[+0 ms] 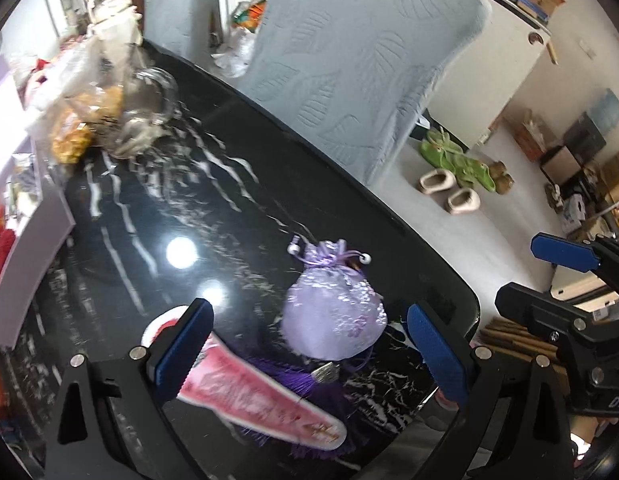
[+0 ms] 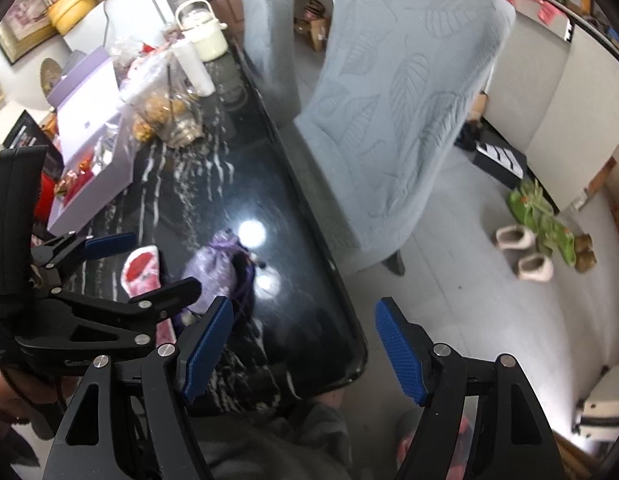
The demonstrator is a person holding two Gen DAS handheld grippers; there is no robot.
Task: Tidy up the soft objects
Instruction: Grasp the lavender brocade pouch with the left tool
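A lilac drawstring pouch (image 1: 333,316) with a purple tassel lies on the black marble table (image 1: 157,216). A long pink fabric piece (image 1: 261,400) with a red-and-white end lies beside it. My left gripper (image 1: 309,352) is open, its fingers either side of the pouch, just above the table. My right gripper (image 2: 305,348) is open and empty, held above the table's near corner. The right wrist view shows the pouch (image 2: 211,270), the pink piece (image 2: 143,272) and the left gripper (image 2: 149,264) to its left. The right gripper's fingers (image 1: 565,256) show at the left wrist view's right edge.
A glass jar (image 1: 145,108), snack bags (image 1: 81,120), a kettle (image 2: 203,32) and a lilac open box (image 2: 89,152) crowd the table's far end. Two chairs in grey covers (image 1: 349,64) stand along the table's right edge. Slippers (image 2: 525,252) lie on the floor.
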